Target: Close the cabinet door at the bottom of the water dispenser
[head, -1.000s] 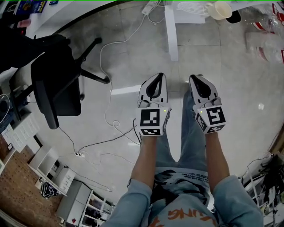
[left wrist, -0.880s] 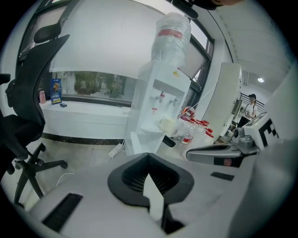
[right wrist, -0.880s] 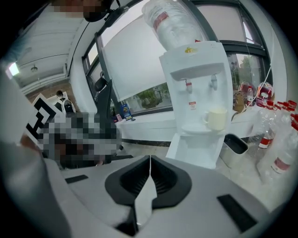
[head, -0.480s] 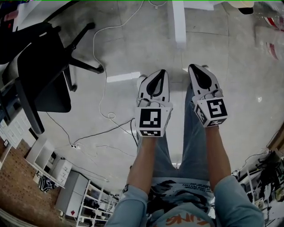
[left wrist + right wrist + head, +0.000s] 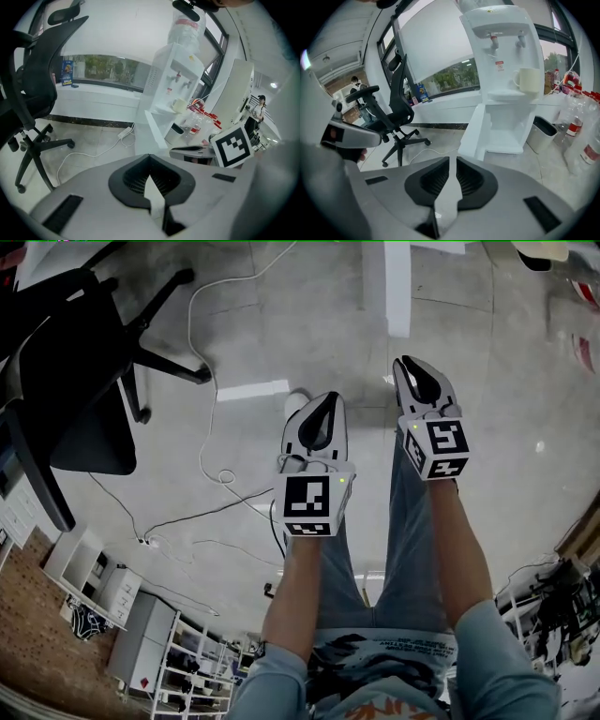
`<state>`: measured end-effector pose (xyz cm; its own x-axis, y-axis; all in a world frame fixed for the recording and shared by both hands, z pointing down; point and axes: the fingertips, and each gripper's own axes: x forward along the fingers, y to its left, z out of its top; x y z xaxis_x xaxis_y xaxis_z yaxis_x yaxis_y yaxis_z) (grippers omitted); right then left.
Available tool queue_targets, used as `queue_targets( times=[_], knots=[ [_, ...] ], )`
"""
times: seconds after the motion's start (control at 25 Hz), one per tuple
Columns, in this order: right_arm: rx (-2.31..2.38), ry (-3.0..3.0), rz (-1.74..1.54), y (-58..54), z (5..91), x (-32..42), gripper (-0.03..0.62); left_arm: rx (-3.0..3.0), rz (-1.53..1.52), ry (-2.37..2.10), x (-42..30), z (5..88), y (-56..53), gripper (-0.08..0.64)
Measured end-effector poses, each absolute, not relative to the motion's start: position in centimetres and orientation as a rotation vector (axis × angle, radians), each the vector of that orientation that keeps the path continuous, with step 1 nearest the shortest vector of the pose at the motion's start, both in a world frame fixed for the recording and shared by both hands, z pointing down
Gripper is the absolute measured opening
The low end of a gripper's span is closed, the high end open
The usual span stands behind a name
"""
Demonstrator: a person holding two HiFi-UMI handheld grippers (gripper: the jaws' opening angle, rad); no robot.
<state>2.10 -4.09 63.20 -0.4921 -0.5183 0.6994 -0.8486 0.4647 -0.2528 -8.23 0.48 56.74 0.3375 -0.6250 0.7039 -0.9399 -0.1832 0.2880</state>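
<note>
White cabinet door [image 5: 474, 131] at the foot of the water dispenser [image 5: 506, 56] stands wide open, well ahead of you and untouched, while your left gripper [image 5: 327, 401] and right gripper [image 5: 406, 363] are both pressed together, empty.

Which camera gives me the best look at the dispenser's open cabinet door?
Right gripper view: the cabinet door stands swung open, large and unobstructed. Left gripper view shows it smaller, angled. Head view: at most a white strip up top.
</note>
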Motion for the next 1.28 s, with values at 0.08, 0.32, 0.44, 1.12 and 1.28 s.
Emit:
queue_targets(
  times=[0.08,0.32,0.44,1.12,1.28],
  knots=[
    [1.123,-2.162,0.805,-4.6,64.3,1.7,0.067,1.892,0.577,-1.376,-8.7,57.2,0.7,0.011],
    [1.161,-2.096,0.786,-5.9,66.4,1.7,0.202,1.867,0.579,-1.374,-9.2,58.4,1.3,0.011],
    [1.182,-2.067,0.773,-6.3,67.1,1.9,0.218,1.864,0.583,-1.365,-8.9,58.7,1.3,0.011],
    [1.237,-2.045,0.815,-8.5,68.1,2.6,0.229,1.887,0.612,-1.339,-6.4,59.3,-0.1,0.011],
    [1.242,-2.052,0.800,-8.4,68.0,3.4,0.205,1.887,0.621,-1.328,-5.6,59.6,-0.1,0.011]
  ],
)
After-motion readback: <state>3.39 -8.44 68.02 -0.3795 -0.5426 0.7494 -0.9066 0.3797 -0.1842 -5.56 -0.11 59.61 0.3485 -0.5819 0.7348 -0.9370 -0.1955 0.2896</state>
